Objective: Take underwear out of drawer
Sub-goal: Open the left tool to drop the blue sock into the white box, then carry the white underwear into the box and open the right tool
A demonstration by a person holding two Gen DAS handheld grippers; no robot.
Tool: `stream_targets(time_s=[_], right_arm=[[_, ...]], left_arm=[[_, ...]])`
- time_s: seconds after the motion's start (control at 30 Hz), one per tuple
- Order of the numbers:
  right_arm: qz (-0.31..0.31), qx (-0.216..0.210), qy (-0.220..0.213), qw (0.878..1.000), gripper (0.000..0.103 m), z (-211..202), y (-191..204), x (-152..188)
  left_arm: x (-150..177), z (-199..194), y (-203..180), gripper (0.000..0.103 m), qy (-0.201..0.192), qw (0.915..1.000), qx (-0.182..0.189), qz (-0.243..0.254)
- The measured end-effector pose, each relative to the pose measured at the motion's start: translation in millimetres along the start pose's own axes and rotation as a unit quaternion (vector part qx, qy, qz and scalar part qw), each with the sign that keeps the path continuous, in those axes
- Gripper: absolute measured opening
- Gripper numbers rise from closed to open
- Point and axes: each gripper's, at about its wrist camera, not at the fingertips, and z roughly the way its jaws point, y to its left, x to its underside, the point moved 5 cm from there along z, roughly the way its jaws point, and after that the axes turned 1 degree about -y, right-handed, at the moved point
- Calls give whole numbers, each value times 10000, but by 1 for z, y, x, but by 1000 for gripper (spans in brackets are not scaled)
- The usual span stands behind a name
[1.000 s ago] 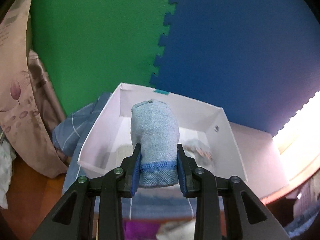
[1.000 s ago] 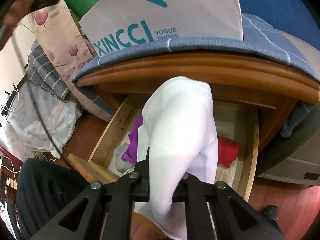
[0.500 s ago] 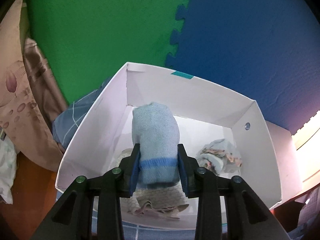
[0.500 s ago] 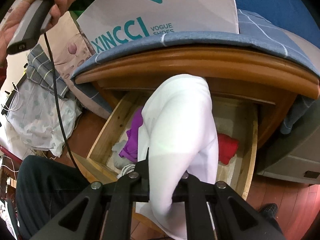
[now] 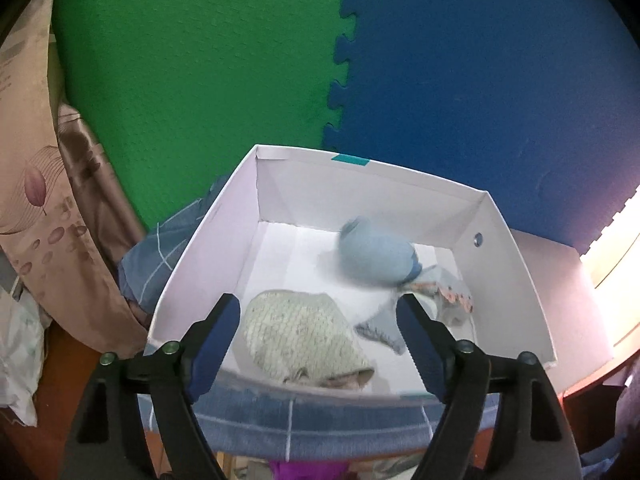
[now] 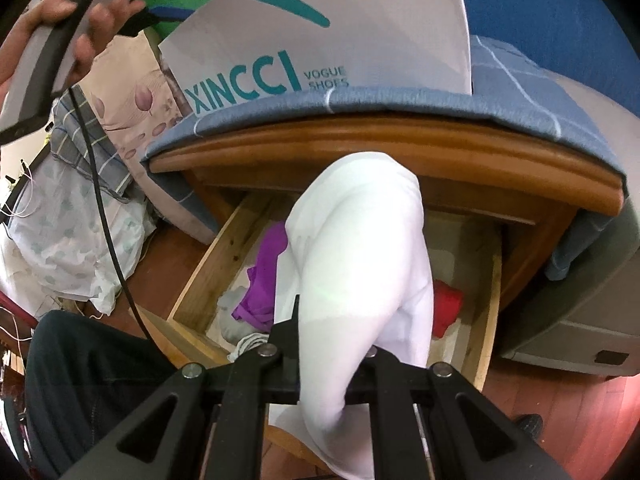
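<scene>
My left gripper (image 5: 318, 320) is open over the near edge of a white shoe box (image 5: 516, 264). A light blue underwear piece (image 5: 376, 256) is blurred, falling into the box, beside a beige knit piece (image 5: 296, 332) and a patterned piece (image 5: 448, 296). My right gripper (image 6: 332, 344) is shut on white underwear (image 6: 360, 264), held above the open wooden drawer (image 6: 208, 272). In the drawer lie a purple garment (image 6: 264, 276), a red one (image 6: 446, 308) and a grey-white one (image 6: 236, 320).
The shoe box (image 6: 360, 28) stands on a blue checked cloth (image 6: 508, 92) on the wooden cabinet top (image 6: 400, 140). Green and blue foam mats (image 5: 200, 80) form the wall behind. A floral pillow (image 5: 36, 184) lies left. The person's leg (image 6: 92, 368) is by the drawer.
My left gripper has opened and let go of the light blue underwear, which drops into the box. The right gripper holds the white underwear almost still above the drawer.
</scene>
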Motion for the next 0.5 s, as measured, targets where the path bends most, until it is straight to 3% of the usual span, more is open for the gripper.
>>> stream_targets(time_s=[0.37, 0.5], right_arm=[[28, 247, -270, 9993, 8, -47, 15, -15], [-121, 381, -432, 9983, 8, -71, 23, -29]], left_arm=[[32, -50, 14, 83, -199, 9991, 38, 378], [43, -61, 22, 85, -119, 9994, 223, 241]])
